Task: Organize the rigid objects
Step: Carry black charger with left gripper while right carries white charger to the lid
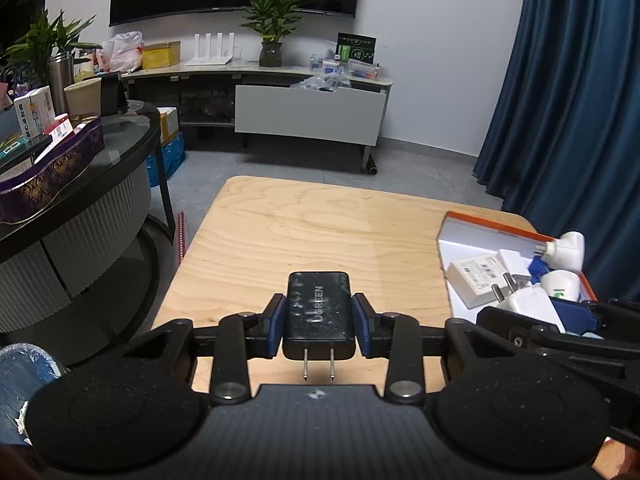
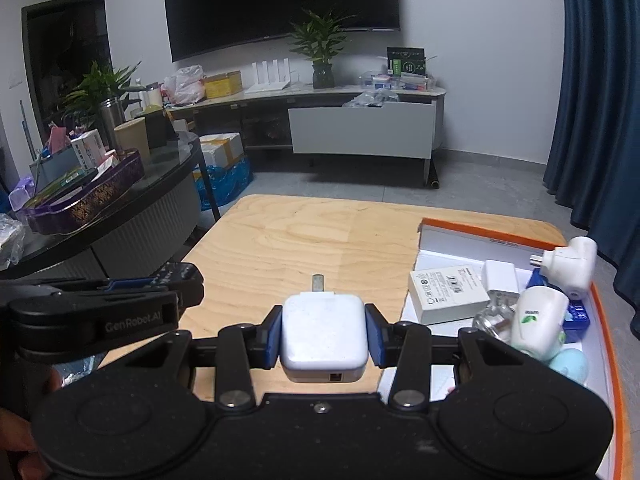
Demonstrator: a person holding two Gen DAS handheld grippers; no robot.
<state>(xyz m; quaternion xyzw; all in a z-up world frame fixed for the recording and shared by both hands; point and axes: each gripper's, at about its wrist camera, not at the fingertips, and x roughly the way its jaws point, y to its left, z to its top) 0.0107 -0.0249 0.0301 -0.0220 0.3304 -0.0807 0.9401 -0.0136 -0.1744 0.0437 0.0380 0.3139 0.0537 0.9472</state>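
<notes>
Each claw (image 1: 319,322) (image 2: 325,334) is matte black with 2 blue pads (image 1: 275,320), 2 round discs and silver screws; the left claw (image 2: 100,316) reads "GenRobot.AI" on its side.

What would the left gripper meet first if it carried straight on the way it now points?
Probably the bare wooden table. The left gripper, shut on the black charger, points forward and downward over open tabletop, and the orange-rimmed box lies off to its right, though depth is hard to judge.
</notes>
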